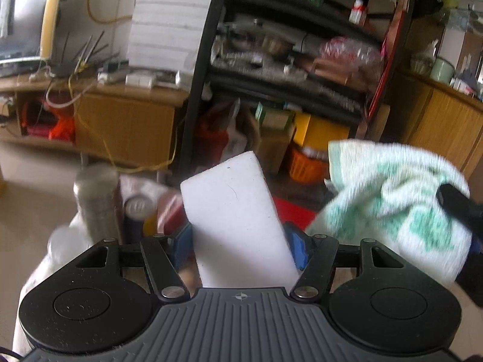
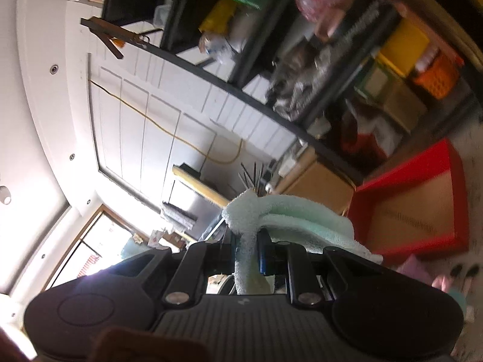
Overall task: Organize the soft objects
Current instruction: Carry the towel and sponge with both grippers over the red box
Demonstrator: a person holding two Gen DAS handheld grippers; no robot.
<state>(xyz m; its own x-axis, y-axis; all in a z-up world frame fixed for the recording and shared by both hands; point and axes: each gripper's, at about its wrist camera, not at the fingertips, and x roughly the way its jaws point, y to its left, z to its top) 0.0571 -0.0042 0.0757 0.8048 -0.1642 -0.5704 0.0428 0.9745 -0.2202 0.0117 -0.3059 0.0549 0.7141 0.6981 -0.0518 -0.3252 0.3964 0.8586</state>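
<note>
My left gripper (image 1: 241,241) is clamping a white sponge block (image 1: 234,211), upright between its pads; my right gripper (image 2: 247,250) is pinching the green-and-white towel (image 2: 289,217), draping beside a red box (image 2: 422,205).

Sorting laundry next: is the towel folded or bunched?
Bunched: the towel hangs crumpled from the right gripper, pinched between its shut jaws.

The left wrist camera is looking forward and slightly down past its left gripper (image 1: 241,241). The right wrist camera is sitting rolled sideways behind the right gripper (image 2: 246,241). Both are taking in the black shelving (image 1: 286,69) ahead.
</note>
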